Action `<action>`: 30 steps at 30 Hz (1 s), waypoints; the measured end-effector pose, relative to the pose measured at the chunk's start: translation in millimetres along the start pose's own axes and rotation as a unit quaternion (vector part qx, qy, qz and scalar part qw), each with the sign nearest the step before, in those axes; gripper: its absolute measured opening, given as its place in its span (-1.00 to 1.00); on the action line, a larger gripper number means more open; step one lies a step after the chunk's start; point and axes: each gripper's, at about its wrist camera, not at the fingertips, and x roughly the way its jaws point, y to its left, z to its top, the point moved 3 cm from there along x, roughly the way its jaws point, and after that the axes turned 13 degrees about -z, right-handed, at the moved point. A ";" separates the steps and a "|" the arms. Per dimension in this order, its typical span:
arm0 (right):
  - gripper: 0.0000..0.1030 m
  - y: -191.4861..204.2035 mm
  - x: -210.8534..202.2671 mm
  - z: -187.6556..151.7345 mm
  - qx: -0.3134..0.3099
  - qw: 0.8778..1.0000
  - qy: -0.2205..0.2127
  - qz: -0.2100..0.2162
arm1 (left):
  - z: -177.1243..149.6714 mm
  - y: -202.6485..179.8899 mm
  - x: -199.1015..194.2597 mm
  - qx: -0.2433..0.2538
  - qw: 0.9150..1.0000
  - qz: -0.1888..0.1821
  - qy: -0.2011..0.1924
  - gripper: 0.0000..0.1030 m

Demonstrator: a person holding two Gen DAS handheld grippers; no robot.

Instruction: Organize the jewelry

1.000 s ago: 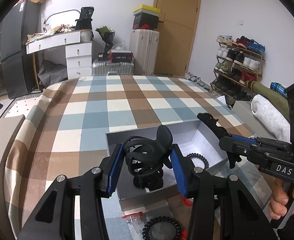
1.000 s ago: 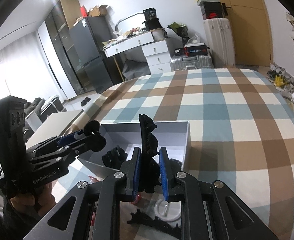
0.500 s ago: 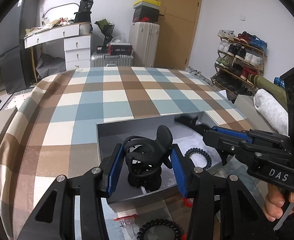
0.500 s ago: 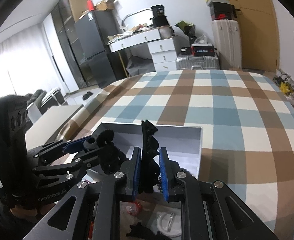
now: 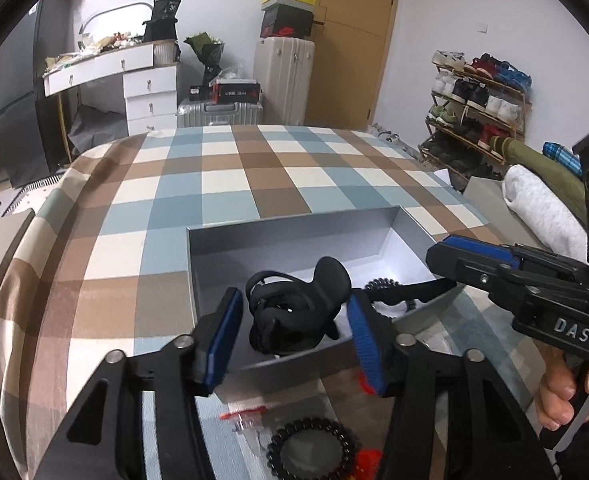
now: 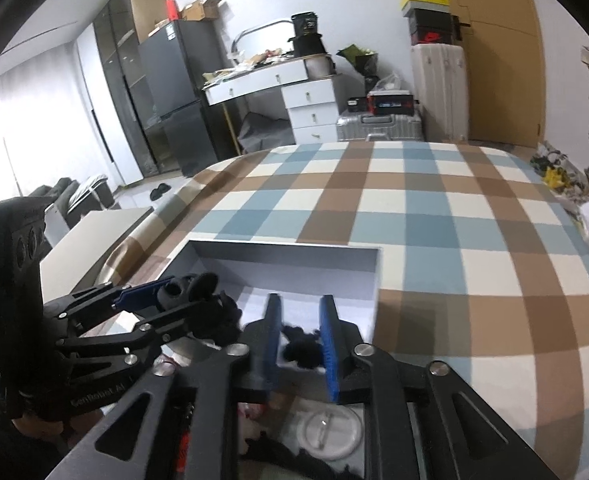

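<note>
A grey open box [image 5: 230,242] [image 6: 368,280] sits on the checked bed. My left gripper [image 5: 294,324] hangs over the box's near left part; a black claw hair clip [image 5: 306,292] sits between its blue pads, which stand wider than before. My right gripper [image 6: 300,336] is open over the box's near right part. A long black hair clip [image 6: 302,346] lies in the box below it, free of the pads. A black coil hair tie [image 5: 386,286] lies in the box.
A black bead bracelet [image 5: 312,446] and small red bits lie near the box's front. A round white lid [image 6: 328,430] lies below my right gripper. A shoe rack [image 5: 474,100] and desk stand beyond the bed.
My right gripper opened and let the long black clip drop into the box. My left gripper's pads spread wider around the claw clip. Both grippers moved lower over the box.
</note>
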 end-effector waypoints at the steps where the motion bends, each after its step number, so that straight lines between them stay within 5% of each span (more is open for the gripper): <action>1: -0.25 -1.9 -3.6 -1.5 0.004 1.000 -0.002 -0.002 | -0.6 -0.9 -2.2 -0.001 1.000 -0.003 -0.002 0.13; 5: 0.26 -4.1 -12.9 -8.3 0.002 1.000 0.001 -0.004 | -2.7 -5.1 -14.7 0.000 1.000 -0.008 -0.014 0.54; 9: 0.63 -7.8 -22.3 -15.7 0.003 1.000 0.001 -0.004 | -4.5 -6.6 -27.2 0.008 0.999 0.000 -0.034 0.64; 13: 0.99 -6.6 -26.6 -24.0 -0.013 1.000 0.011 -0.014 | -11.2 -4.3 -37.2 -0.002 0.998 0.003 -0.056 0.98; 30: 1.00 4.8 -23.8 -45.4 -0.061 0.996 0.051 -0.048 | -25.5 -5.9 -37.0 0.028 0.999 0.030 -0.034 0.98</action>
